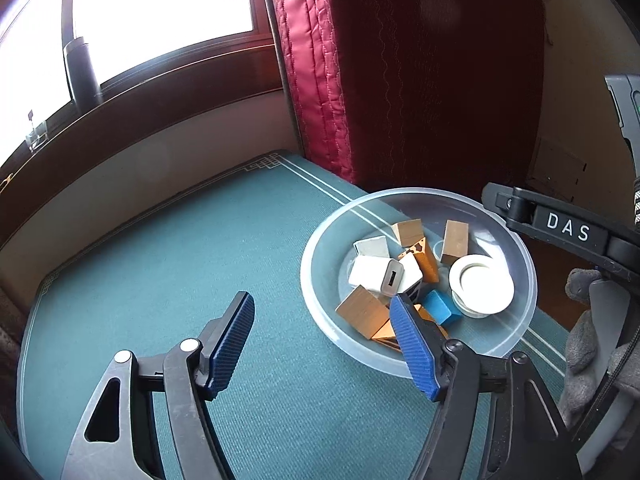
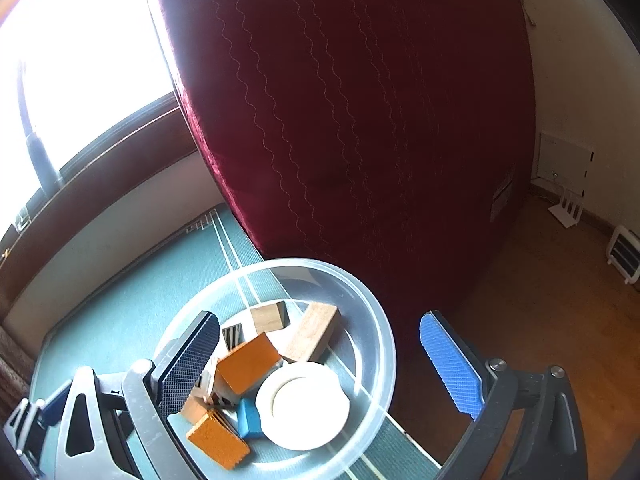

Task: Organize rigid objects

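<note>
Blue-padded fingers of my left gripper (image 1: 322,344) fill the foreground of the left wrist view, spread apart with nothing between them, over the teal table mat (image 1: 160,264). Its right finger overlaps the near rim of the clear plastic bowl (image 1: 520,312), which sits toward the mat's right edge.

Bowl contents, left view: white USB charger (image 1: 378,276), white round lid (image 1: 482,284), blue block (image 1: 440,306), several tan and orange wooden blocks (image 1: 362,312). Charger not distinguishable in the right wrist view.

My right gripper (image 2: 320,356) is also spread wide, empty; its left finger hangs above the bowl's contents, its right finger outside the rim, over the wooden floor (image 2: 560,320). Left view catches only this gripper's black arm and my gloved right hand (image 1: 592,320).

Behind the bowl: dark red quilted mattress (image 2: 360,120), upright. Far left: bright window (image 1: 160,0). Only the right view shows a white wall panel (image 2: 564,160).
</note>
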`<state>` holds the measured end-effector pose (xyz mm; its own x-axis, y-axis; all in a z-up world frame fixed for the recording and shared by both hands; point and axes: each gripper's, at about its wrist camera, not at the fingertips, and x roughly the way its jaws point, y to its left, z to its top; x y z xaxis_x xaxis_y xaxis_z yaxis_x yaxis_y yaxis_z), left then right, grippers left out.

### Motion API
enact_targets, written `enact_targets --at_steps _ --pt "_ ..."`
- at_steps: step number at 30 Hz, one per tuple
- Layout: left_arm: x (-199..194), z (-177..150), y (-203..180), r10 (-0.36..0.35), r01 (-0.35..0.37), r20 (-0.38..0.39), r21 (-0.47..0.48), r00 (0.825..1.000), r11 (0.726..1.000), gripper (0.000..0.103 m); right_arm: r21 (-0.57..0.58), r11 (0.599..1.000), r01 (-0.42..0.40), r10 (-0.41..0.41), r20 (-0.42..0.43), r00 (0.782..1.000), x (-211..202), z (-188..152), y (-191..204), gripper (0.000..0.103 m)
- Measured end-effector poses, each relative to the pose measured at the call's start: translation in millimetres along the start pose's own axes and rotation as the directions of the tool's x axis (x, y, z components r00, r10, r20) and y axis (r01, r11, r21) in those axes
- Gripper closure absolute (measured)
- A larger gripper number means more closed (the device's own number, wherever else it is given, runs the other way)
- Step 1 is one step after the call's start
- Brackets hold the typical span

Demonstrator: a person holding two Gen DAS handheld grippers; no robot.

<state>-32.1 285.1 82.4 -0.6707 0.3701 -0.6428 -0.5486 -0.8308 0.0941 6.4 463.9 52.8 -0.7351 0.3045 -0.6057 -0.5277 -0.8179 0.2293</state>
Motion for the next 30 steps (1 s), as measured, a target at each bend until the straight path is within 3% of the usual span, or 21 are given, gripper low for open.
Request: enact_targets --at_steps 2,11,24,30 --pt "-5.9 -2.8 1.5 0.001 -0.001 0.008 -0.006 1.0 1.0 0.022 -0.025 1.0 0.011 -0.012 -0.016 1.0 -3.0 -3.7 -2.6 0.001" --pt "-22.1 -9.7 5.7 0.04 -0.039 0.021 -0.059 0.999 0.997 0.01 -0.123 0.992 0.024 -0.032 -0.06 0.998 -24.7 -29.9 -16.2 0.001" --pt "-55.9 -20.5 10.4 0.078 -0.069 0.092 -0.098 0.993 0.993 0.003 -0.308 0.951 0.011 0.007 0.059 0.998 -70.5 -47.3 24.1 0.001" --pt "-61.1 -24.5 14.0 0.103 -0.092 0.103 -0.106 0.989 0.99 0.002 -0.32 0.947 0.021 0.001 0.069 0.998 -71.7 -52.5 28.7 0.001"
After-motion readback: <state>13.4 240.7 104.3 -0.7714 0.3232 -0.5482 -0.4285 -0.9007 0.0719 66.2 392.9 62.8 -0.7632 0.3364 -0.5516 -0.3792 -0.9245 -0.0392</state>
